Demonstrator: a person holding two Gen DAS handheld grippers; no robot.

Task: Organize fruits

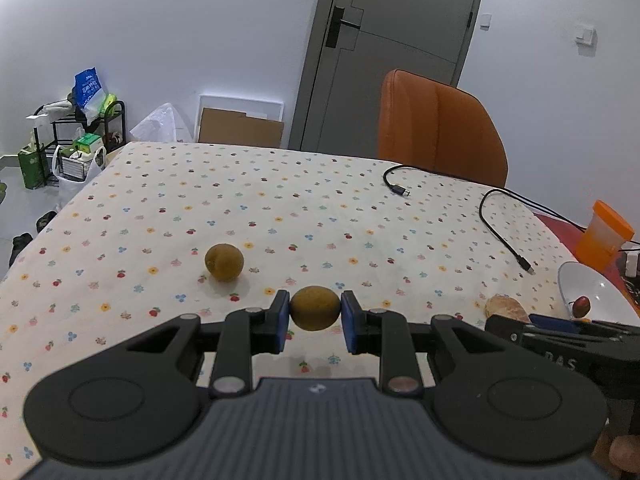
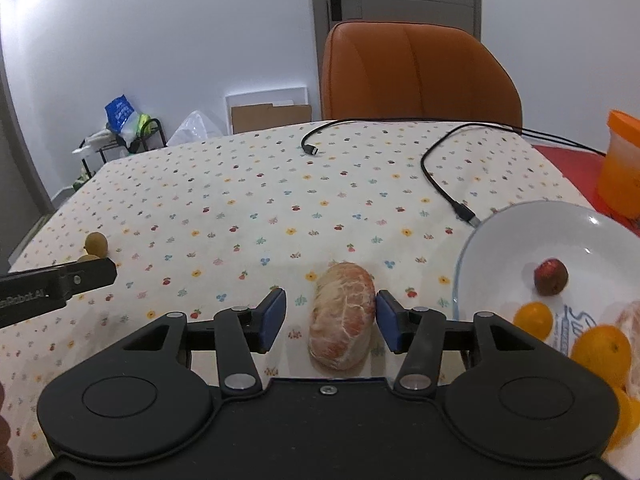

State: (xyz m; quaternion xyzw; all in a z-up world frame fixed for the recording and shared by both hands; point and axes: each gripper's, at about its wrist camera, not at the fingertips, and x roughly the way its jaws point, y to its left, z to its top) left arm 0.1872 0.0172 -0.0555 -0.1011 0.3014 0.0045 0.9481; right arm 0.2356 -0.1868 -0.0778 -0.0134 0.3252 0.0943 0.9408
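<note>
My left gripper (image 1: 315,312) is shut on a brown kiwi (image 1: 315,309), with a blue pad against each side of it, just above the flowered tablecloth. A second kiwi (image 1: 224,262) lies on the cloth beyond it to the left. My right gripper (image 2: 331,302) stands open around a peeled grapefruit piece (image 2: 343,316) lying on the cloth; the right pad is at the fruit, the left pad is apart from it. To its right is a white bowl (image 2: 520,236) holding a dark red fruit (image 2: 551,276), oranges (image 2: 600,354) and another peeled piece at the frame edge.
Two black USB cables (image 2: 430,172) lie across the far right of the table. An orange-lidded container (image 2: 622,164) stands on a red mat behind the bowl. An orange chair (image 2: 416,72) is at the far edge. The left gripper's body (image 2: 60,280) shows at the left.
</note>
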